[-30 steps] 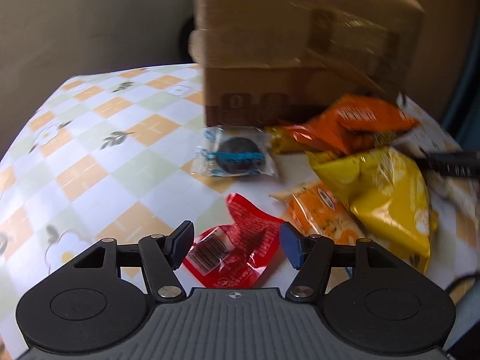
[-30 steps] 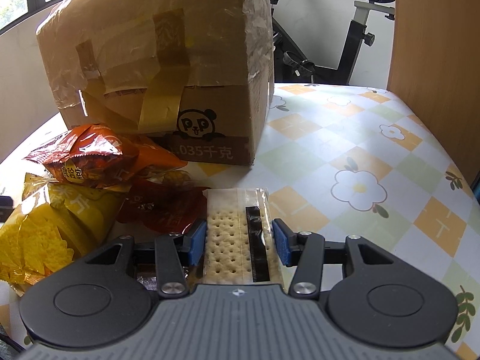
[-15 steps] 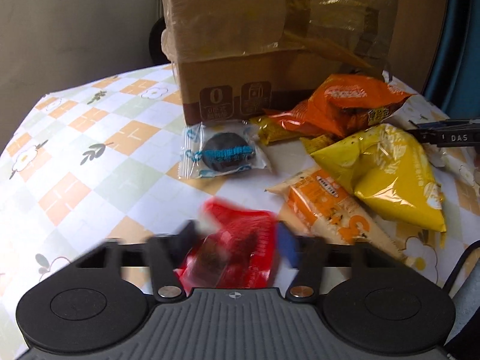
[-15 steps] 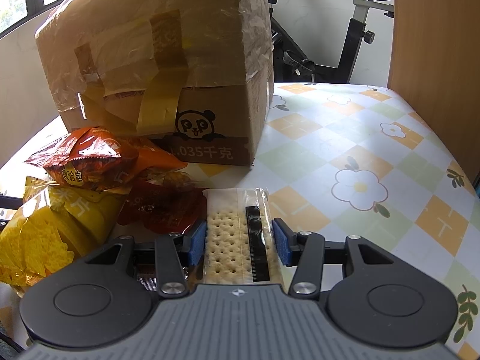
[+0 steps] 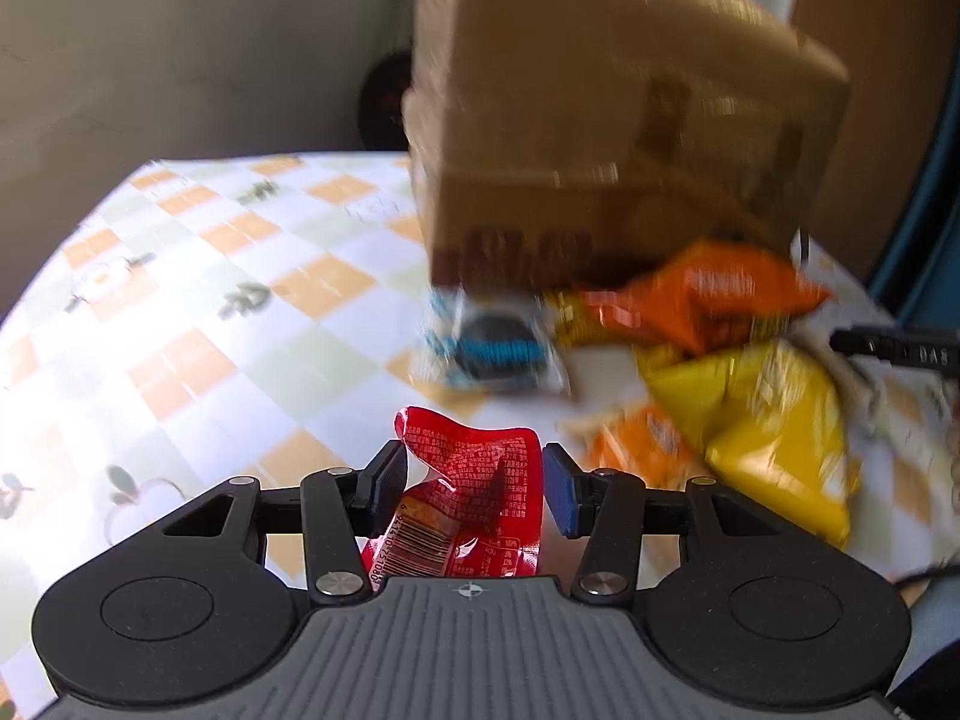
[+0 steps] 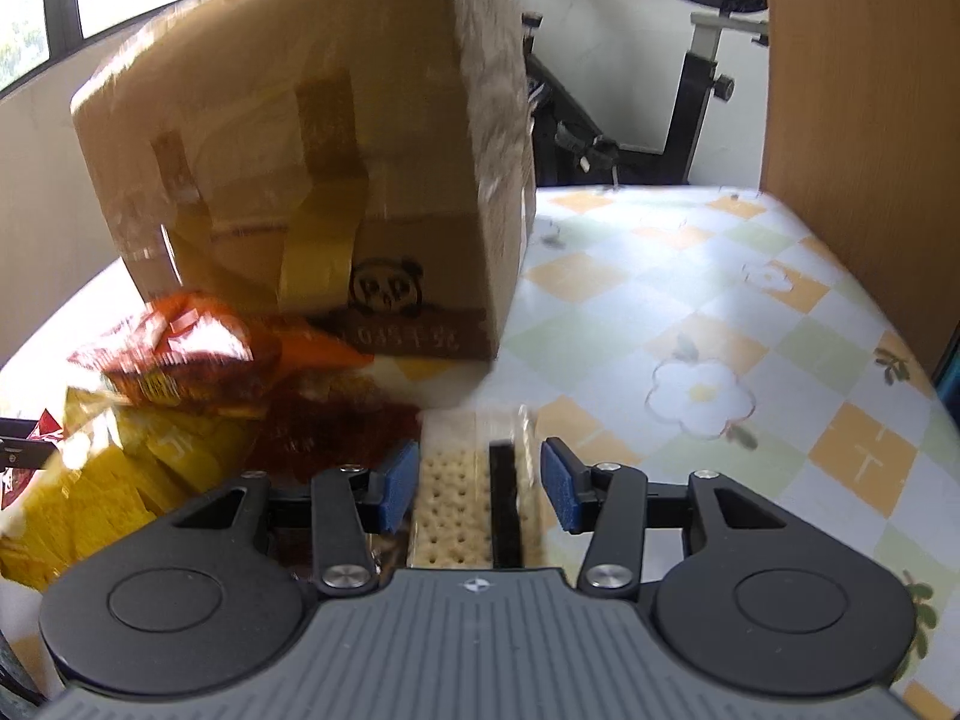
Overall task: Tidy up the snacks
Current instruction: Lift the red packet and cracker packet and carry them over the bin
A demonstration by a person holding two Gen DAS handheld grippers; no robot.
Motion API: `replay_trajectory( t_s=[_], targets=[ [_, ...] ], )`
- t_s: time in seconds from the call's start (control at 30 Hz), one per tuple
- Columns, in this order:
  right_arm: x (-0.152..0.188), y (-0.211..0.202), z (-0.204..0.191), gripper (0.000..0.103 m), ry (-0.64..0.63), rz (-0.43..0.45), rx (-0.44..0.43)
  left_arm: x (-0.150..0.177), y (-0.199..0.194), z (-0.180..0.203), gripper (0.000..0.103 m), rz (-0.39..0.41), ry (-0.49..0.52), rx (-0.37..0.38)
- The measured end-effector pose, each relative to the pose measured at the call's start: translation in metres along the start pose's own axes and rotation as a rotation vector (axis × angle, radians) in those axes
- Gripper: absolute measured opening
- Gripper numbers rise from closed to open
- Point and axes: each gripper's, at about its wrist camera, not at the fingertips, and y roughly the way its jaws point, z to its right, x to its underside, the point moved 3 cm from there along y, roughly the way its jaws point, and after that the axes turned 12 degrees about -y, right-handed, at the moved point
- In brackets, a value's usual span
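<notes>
Fingers of the left gripper [image 5: 474, 483], whose jaws have just been closing, are pinched on a red snack packet [image 5: 465, 510] above the checked tablecloth [image 5: 180, 324]. Behind, a taped cardboard box [image 6: 336, 180] is seen beside orange and yellow bags [image 5: 774, 420]. A cracker pack [image 6: 468, 498] is clamped by the right gripper [image 6: 479, 483].

Each unit, left gripper [image 5: 474, 489] and right gripper [image 6: 479, 487], carries a grey ribbed housing with a small crosshair mark behind the fingers. Black linkage arms, pinned by silver screws, flank it above two round black discs. Blue pads [image 6: 558, 483] face the finger tips.
</notes>
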Motion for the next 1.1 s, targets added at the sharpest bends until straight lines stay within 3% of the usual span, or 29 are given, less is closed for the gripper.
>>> replay_trajectory(
  t_s=[0.2,0.33,0.47,0.57,0.67,0.9,1.1],
  targets=[
    [-0.017,-0.016,0.0,0.039,-0.038,0.037,-0.002,-0.03,-0.022,0.003,0.052,0.102,-0.035,0.023],
    [-0.009,-0.001,-0.007,0.04,-0.081,-0.041,-0.011,-0.038,-0.027,0.01,0.052,0.125,-0.047,0.043],
    [0.002,0.018,-0.011,0.054,-0.079,-0.099,-0.004,-0.035,-0.023,0.014,0.052,0.121,-0.058,0.04],
    [0.008,0.023,-0.014,0.055,-0.086,-0.12,-0.008,-0.031,-0.021,0.013,0.052,0.116,-0.069,0.038],
    [0.011,0.02,-0.012,0.049,-0.072,-0.111,-0.016,-0.03,-0.021,0.01,0.052,0.12,-0.079,0.036],
    [-0.002,-0.015,0.0,0.049,-0.015,0.002,0.017,-0.041,-0.03,0.006,0.052,0.159,-0.108,0.031],
    [-0.043,-0.061,0.009,0.049,0.02,0.196,0.042,-0.071,-0.052,0.009,0.052,0.255,-0.131,0.051]
  ],
)
